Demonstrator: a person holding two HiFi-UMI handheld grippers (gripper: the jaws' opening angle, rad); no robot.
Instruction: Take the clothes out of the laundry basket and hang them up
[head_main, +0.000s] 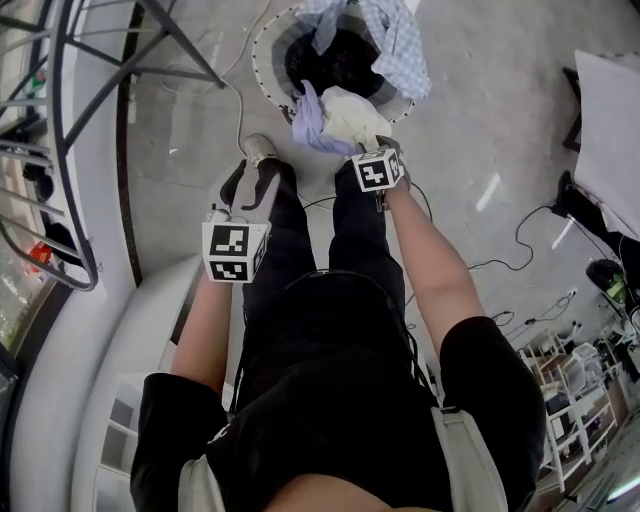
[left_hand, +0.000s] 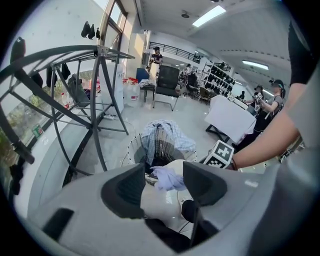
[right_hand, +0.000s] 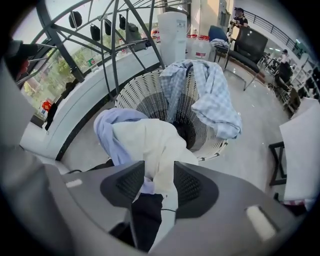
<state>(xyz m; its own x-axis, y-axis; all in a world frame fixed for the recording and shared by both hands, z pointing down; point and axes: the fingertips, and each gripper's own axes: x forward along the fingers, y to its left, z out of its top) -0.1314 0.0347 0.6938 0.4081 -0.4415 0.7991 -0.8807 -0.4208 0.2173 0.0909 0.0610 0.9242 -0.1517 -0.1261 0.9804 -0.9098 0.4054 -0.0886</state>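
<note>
A white mesh laundry basket (head_main: 266, 50) stands on the floor ahead of me, with a blue plaid shirt (head_main: 402, 42) draped over its far rim. A cream garment (head_main: 352, 112) and a lavender one (head_main: 312, 128) hang over the near rim. My right gripper (head_main: 374, 150) points steeply down at them. In the right gripper view its jaws (right_hand: 159, 182) stand apart with the cream garment (right_hand: 150, 142) in the gap, not visibly pinched. My left gripper (head_main: 256, 160) hovers left of the basket. It is open (left_hand: 162, 186) and empty, facing the lavender garment (left_hand: 167, 179).
A dark metal drying rack (head_main: 60, 150) stands at the left by the window ledge. Cables (head_main: 520, 240) trail across the floor at the right, near a white table (head_main: 610, 120). Several people and a black chair (left_hand: 167, 82) are far back in the room.
</note>
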